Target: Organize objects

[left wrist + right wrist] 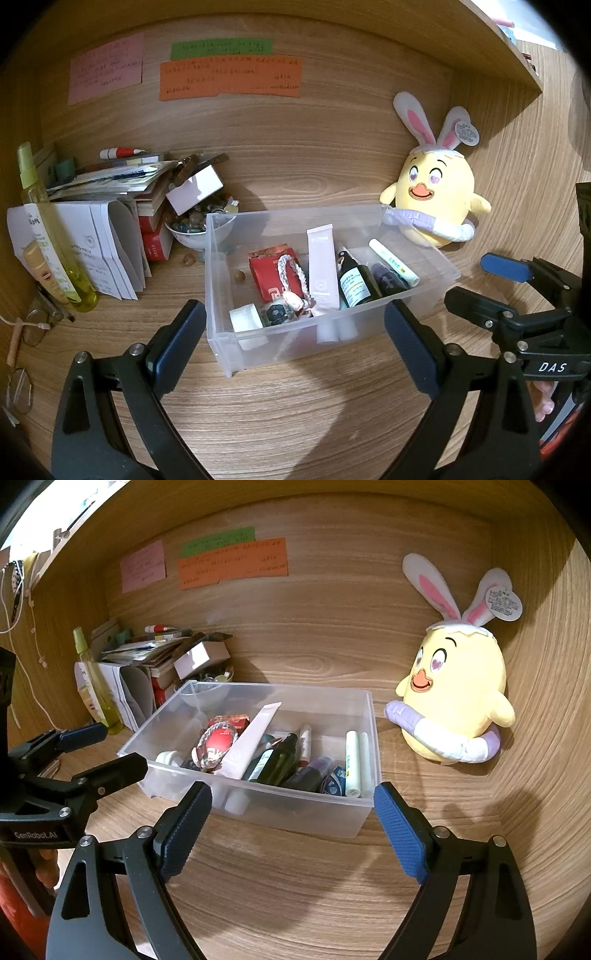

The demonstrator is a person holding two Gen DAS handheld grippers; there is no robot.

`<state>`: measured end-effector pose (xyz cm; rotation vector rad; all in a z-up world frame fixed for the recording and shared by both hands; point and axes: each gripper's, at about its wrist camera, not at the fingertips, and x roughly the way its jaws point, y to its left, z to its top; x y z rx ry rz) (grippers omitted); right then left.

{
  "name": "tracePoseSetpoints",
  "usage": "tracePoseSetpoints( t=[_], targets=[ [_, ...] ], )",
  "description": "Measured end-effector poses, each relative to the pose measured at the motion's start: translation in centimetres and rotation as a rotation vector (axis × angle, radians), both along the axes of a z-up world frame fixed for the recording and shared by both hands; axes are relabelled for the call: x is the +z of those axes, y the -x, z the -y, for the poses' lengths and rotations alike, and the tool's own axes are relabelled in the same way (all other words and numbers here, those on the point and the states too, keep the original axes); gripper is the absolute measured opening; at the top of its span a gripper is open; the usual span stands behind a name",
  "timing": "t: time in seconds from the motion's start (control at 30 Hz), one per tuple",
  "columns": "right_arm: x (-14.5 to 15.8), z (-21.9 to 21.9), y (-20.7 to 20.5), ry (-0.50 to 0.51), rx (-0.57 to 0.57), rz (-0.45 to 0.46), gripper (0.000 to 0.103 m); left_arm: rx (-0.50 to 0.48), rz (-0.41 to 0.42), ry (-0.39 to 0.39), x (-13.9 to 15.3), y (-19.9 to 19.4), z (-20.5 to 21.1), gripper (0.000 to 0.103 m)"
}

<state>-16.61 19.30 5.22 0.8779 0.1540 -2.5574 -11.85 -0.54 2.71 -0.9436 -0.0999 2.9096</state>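
Left wrist view: clear bin (295, 347) mid-surface, already holding tubes and bottles. Left gripper (295, 350) and right gripper (293, 830) both gaping, empty, near front wall. Risk imo: careless reach nudges light bin into plush chick (436, 192) beside it.

both wrist views close, angled down, sharing clear bin (221, 295) (362, 812).

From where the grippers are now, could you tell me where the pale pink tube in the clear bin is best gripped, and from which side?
Grip the pale pink tube on its raised flat upper end, coming from above. It leans up above the other items in the clear bin, with its cap end buried low at the near wall beside the dark bottle. Both the left gripper and right gripper are open and empty.
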Motion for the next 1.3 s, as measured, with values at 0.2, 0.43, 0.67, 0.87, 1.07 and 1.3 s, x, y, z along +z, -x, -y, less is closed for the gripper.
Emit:
tracePoseSetpoints(
  t=[0.2, 0.43, 0.67, 0.87, 1.07, 1.3],
  targets=[
    [0.08, 0.04, -0.01, 0.0, 0.002, 0.001, 0.088, 0.0, 0.006, -0.006, -0.07, 0.01, 0.23, 0.098],
    [0.13, 0.15, -0.08, -0.001, 0.004, 0.002, 0.088, 0.005, 0.009, -0.016, -0.18, 0.01, 0.46, 0.099],
    [0.11, 0.23, -0.17, -0.001, 0.004, 0.003, 0.088, -0.009, 0.011, -0.011, -0.22, -0.06, 0.13, 0.099],
    [0.05, 0.58, -0.32, -0.006, 0.011, 0.003, 0.088, -0.025, 0.025, -0.034, -0.31, 0.01, 0.04, 0.099],
    [0.05, 0.74, -0.33, -0.009, 0.014, 0.003, 0.088, -0.023, 0.03, -0.054, -0.42, 0.08, 0.31, 0.099],
    [0.04, 0.76, -0.36, -0.011, 0.013, 0.004, 0.088, -0.019, 0.021, -0.067, -0.35, -0.14, 0.37, 0.099]
  ],
)
